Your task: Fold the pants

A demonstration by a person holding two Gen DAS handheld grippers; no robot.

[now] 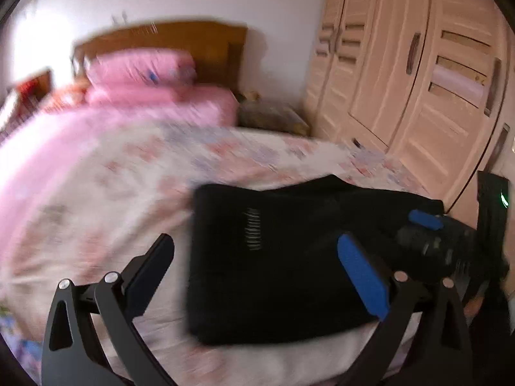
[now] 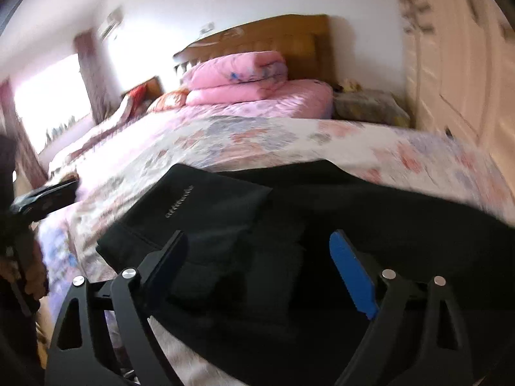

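Pants [image 1: 289, 263], one black pair, lie folded into a thick rectangle on the bed [image 1: 96, 177] near its foot edge, on the floral quilt [image 2: 257, 141]. From my left wrist camera I see my left hand-held gripper [image 1: 254, 267] with its jaws spread wide and nothing between them; its dark finger sits over the quilt just left of the bundle, and its blue-padded finger sits over the right part of the black fabric. Whether either finger touches the cloth I cannot tell through the blur.

My right hand-held gripper [image 2: 260, 263] is also spread apart and holds nothing, hovering over the pants with black cloth filling the space between its two fingers. In the left view that same gripper shows at the far right, one blue pad [image 1: 425, 219] visible against the fabric.

Counting what else I see: one wooden headboard [image 2: 273, 38], two pink folded comforters [image 2: 238, 77] stacked at the head of the bed, one pale wardrobe [image 1: 418, 74] along the right wall, and one low nightstand [image 1: 273, 115] between bed and wardrobe. One bright window [image 2: 48, 103] with a dark red curtain [image 2: 90, 74] sits to the left. Both views are smeared by motion.
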